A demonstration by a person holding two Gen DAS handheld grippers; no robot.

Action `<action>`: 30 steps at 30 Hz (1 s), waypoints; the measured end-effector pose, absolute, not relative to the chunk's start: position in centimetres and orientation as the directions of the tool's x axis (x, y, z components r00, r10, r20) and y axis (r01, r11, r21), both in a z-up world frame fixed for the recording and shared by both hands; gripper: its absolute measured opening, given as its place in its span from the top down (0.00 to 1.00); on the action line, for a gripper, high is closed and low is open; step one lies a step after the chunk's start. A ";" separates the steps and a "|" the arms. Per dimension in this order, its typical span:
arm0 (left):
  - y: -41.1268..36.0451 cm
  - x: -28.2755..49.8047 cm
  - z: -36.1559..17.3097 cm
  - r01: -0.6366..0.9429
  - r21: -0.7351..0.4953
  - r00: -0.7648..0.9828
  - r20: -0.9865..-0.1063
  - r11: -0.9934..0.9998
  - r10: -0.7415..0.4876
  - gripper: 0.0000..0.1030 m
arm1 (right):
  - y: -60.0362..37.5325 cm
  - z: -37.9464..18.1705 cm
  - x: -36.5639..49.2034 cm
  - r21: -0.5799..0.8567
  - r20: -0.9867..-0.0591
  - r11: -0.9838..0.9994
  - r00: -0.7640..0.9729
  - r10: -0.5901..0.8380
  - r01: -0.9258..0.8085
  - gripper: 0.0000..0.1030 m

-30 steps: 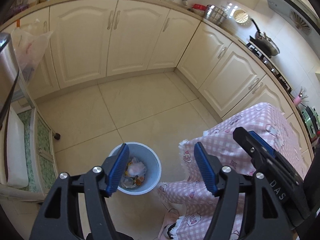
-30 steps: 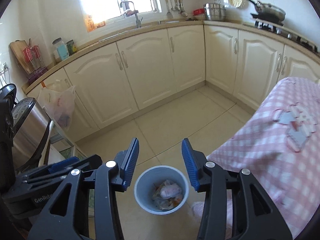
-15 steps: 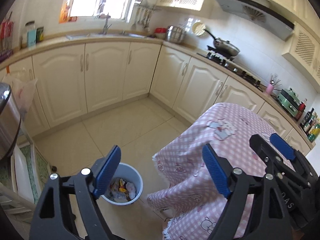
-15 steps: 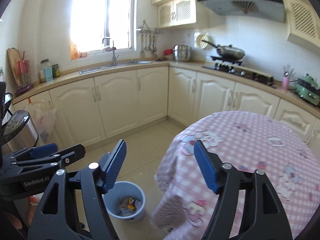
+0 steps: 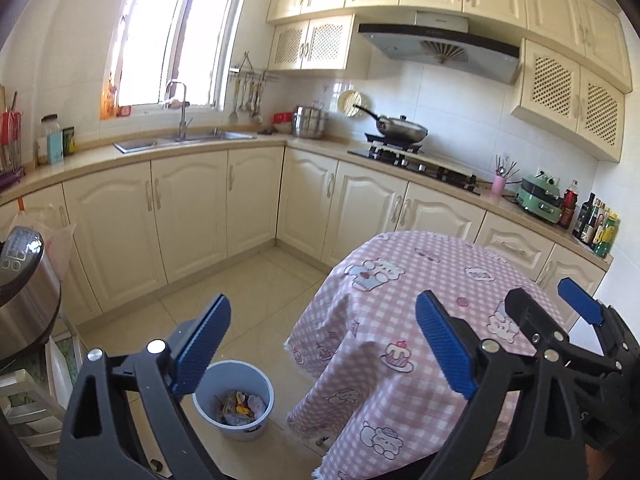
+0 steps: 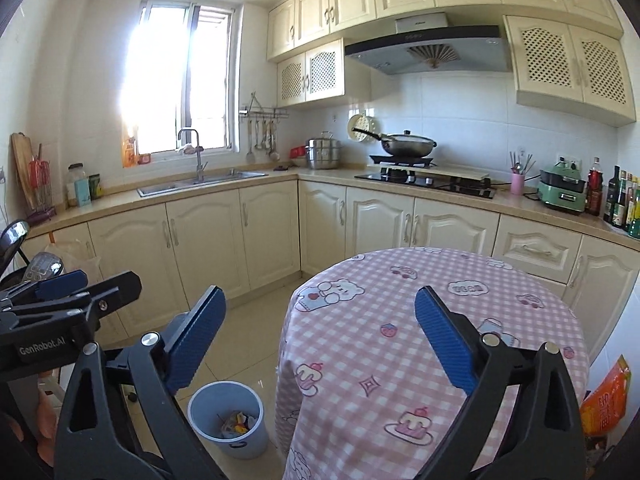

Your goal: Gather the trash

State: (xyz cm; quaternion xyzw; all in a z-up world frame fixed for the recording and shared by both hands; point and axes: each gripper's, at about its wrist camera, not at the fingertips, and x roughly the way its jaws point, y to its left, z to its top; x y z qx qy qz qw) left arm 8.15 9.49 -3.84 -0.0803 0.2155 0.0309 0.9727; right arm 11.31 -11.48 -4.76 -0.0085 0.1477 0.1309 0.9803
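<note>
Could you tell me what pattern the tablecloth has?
Pink-and-white gingham tablecloth with cartoon prints; right wrist view.

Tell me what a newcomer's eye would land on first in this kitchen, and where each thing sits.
The round table's pink checked tablecloth with cartoon prints fills the foreground right. Low on the floor to its left stands a pale blue bin with wrappers inside. Behind, a bright window glares above the sink, and a wok sits on the stove under the hood.
</note>
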 end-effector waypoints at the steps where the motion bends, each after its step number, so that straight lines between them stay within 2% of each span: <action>1: 9.0 7.3 -3.4 -0.092 -0.135 0.911 -0.411 0.987 0.028 0.10 | -11.9 -4.6 10.8 0.021 -0.283 0.967 0.926 0.249 -0.253 0.10; 14: 3.4 1.9 -0.5 -0.055 -0.066 0.955 -0.294 0.996 0.033 0.06 | -16.8 -2.3 4.6 0.001 -0.148 0.985 0.974 0.173 -0.175 0.07; 24: -0.4 -0.2 0.9 -0.024 0.023 0.973 -0.230 0.999 0.028 0.06 | -19.3 -2.1 2.9 0.020 -0.115 0.990 0.983 0.141 -0.139 0.07; 30: -0.9 -0.9 1.3 -0.020 0.034 0.976 -0.217 0.999 0.027 0.06 | -19.9 -2.0 2.1 0.025 -0.105 0.990 0.984 0.141 -0.139 0.07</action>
